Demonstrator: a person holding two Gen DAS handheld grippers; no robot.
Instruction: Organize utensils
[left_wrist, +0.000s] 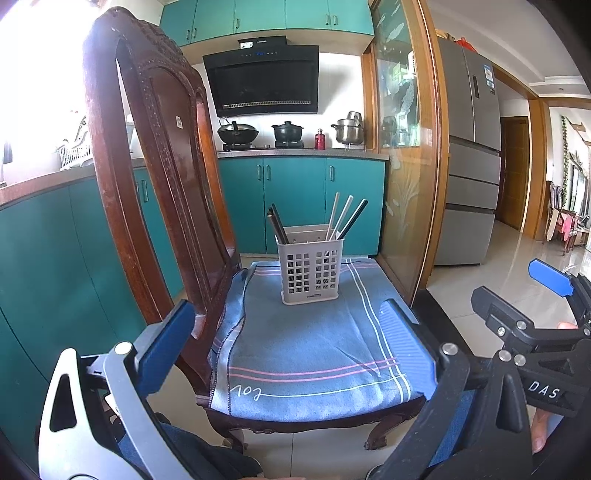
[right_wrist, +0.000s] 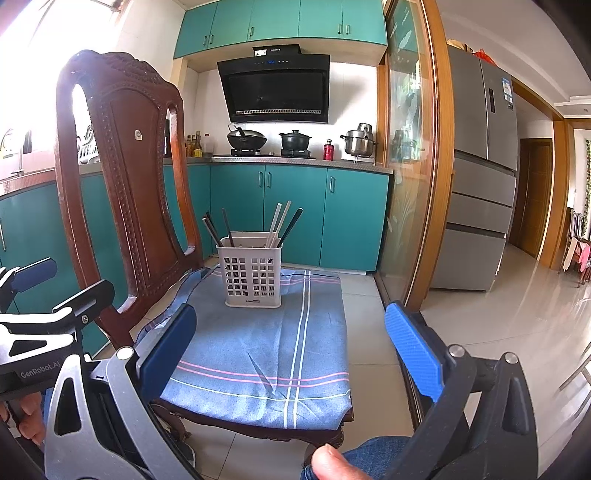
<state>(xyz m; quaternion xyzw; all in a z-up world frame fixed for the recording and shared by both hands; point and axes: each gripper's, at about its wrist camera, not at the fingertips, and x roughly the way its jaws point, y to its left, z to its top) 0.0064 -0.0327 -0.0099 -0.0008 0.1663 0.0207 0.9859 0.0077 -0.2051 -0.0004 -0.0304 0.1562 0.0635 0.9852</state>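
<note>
Nearest the lens, the left gripper (left_wrist: 291, 343) and right gripper (right_wrist: 295, 350) both hover low with jaws spread, empty. Ahead stands a carved wooden chair (left_wrist: 155, 155), its seat draped in a blue striped cloth (left_wrist: 314, 347). Straight ahead, well apart from both, sits a white lattice plastic holder (left_wrist: 311, 271); slim chopsticks (left_wrist: 345, 218) stand tilted inside.

One holder (left_wrist: 311, 271), roughly six chopsticks (left_wrist: 341, 218), one chair (left_wrist: 155, 155).
</note>
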